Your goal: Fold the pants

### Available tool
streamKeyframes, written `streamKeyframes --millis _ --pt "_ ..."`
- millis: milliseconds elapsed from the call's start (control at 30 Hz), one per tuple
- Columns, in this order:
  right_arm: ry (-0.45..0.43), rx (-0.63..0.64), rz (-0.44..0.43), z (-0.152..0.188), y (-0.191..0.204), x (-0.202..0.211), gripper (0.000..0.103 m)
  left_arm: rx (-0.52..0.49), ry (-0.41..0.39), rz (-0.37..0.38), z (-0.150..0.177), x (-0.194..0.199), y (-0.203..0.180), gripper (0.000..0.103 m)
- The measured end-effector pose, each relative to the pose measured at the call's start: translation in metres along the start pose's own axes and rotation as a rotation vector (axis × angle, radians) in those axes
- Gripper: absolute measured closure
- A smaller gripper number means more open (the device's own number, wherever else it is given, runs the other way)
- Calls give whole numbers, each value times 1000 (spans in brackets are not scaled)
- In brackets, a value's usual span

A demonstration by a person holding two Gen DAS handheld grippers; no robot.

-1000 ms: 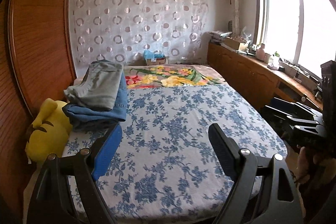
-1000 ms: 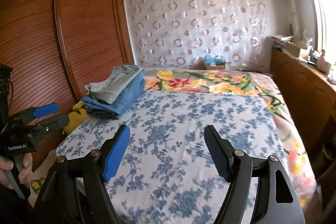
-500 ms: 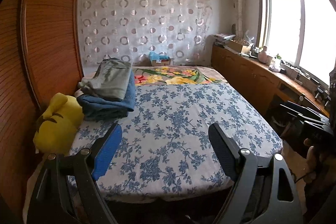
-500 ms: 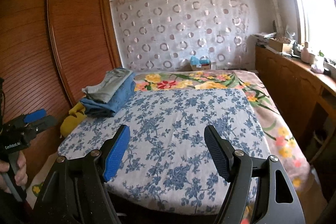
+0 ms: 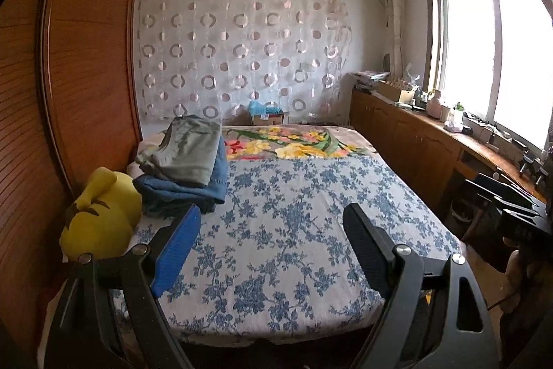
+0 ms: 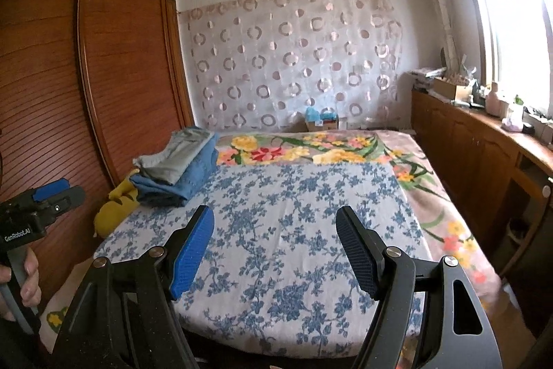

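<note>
Both tongs apart, empty: left tongs, right tongs above bed. Folded pants stacked beside yellow plush toy.

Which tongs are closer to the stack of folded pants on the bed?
Left. The left tongs hang open just short of the stack of folded pants, which lies ahead to their left. The right tongs, also open, sit further off to the stack's right.
</note>
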State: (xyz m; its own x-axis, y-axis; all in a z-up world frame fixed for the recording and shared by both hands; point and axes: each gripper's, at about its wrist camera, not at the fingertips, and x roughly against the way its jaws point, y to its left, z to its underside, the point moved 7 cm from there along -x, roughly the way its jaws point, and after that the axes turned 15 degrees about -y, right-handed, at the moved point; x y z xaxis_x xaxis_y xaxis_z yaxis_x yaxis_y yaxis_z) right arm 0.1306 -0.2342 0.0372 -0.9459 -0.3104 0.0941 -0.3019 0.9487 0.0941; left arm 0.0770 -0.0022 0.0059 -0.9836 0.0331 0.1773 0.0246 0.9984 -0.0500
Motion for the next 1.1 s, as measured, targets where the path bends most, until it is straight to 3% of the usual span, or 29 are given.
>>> streamKeyframes --millis 433,1100 --pt "-49 15 -6 -2 2 0 28 -6 -49 -5 -17 6 -3 18" --pt "-39 23 -6 4 1 -4 28 -7 -50 -11 -16 9 0 18"
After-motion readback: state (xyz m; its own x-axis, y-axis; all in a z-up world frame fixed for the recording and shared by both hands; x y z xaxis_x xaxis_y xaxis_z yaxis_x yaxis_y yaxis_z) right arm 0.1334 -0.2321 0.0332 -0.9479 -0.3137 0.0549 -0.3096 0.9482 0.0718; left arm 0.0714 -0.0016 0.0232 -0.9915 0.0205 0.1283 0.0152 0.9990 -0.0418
